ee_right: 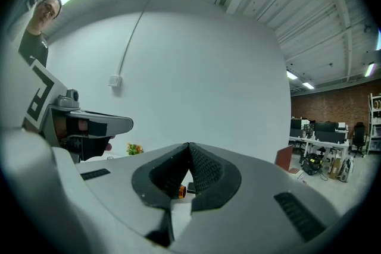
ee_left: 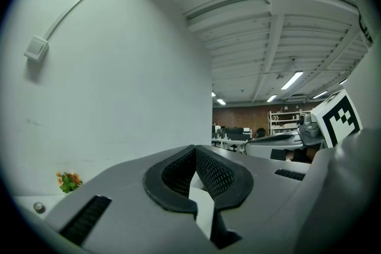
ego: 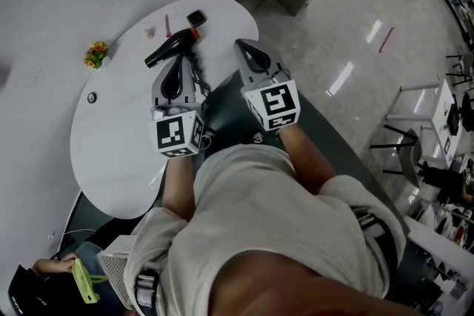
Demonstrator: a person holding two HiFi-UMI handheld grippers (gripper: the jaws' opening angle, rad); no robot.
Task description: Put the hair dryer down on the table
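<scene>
Both grippers, left (ego: 179,63) and right (ego: 246,48), have their jaws closed tip to tip, with nothing gripped. The dryer (ego: 172,48) lies on the table (ego: 111,137) just ahead of the left jaws (off to the left of the right ones), untouched.

Head view: high above white table (ego: 118,137), steep down over person's torso (ego: 259,226).
Left gripper view: low, level, close over own jaws, facing wall (ee_left: 119,68); right gripper (ee_left: 250,142) at right.
Right gripper view: likewise, left gripper (ee_right: 128,124) at left.
All three share flower ornament (ego: 96,54) (ee_left: 68,181) (ee_right: 134,149).
</scene>
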